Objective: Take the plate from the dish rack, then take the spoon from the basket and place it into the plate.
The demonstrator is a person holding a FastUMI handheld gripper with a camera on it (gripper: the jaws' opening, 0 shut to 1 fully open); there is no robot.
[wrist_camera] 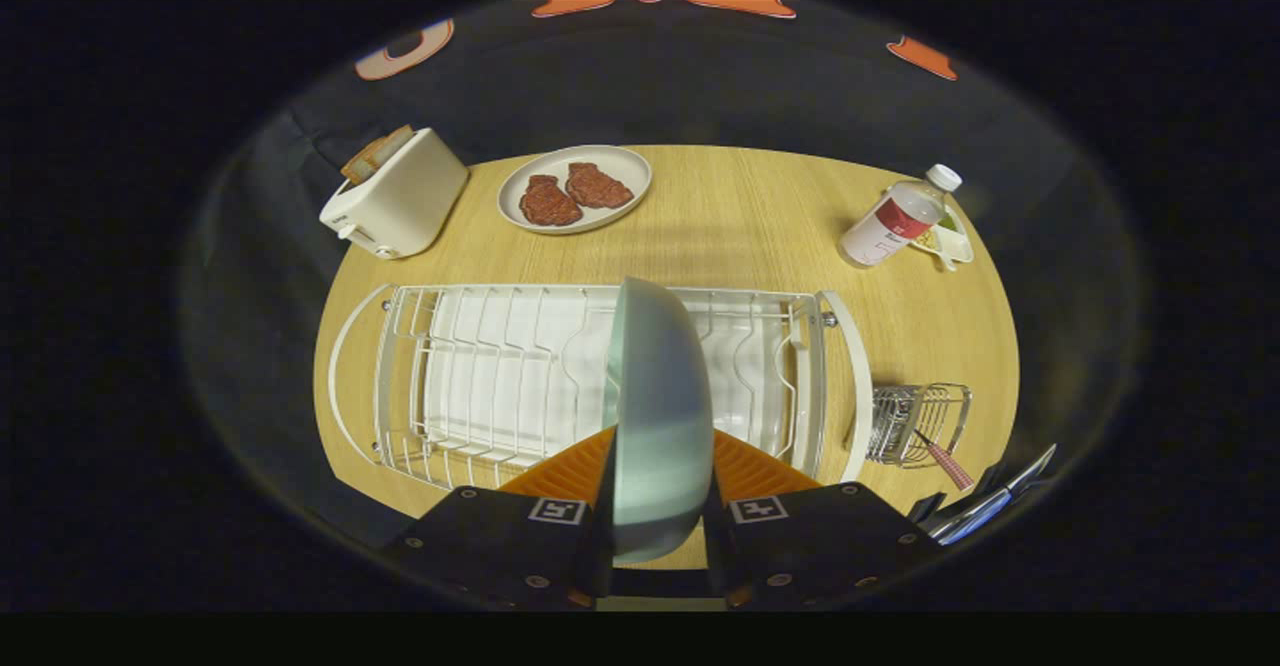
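The gripper (657, 516) is clamped on the pale green plate (655, 416), one finger pressed to each face, so the plate stands on edge between them with its rim running straight ahead toward twelve o'clock and its rounded underside turned toward three o'clock. Its far rim sits over the near rail of the white wire dish rack (600, 376), though I cannot tell whether it touches the wires. The rack lies crosswise just beyond the fingers, its long axis from nine to three o'clock, its slots bare on either side of the plate. At about four o'clock from the plate, just off the rack's right end, stands the small wire basket (920, 421), with the spoon (945, 461) leaning out of it, its checked handle pointing toward the near table edge at five o'clock. The wooden table (740, 216) curves away close beside the basket and the rack's left end, leaving little margin there. Beyond the rack a broad bare strip of wood opens up. Farther on, at eleven o'clock, a white toaster (400, 196) holds bread near the far-left edge; at twelve sits a plate with two pieces of meat (575, 189); at two o'clock a bottle (898, 218) leans beside a small dish (950, 243).
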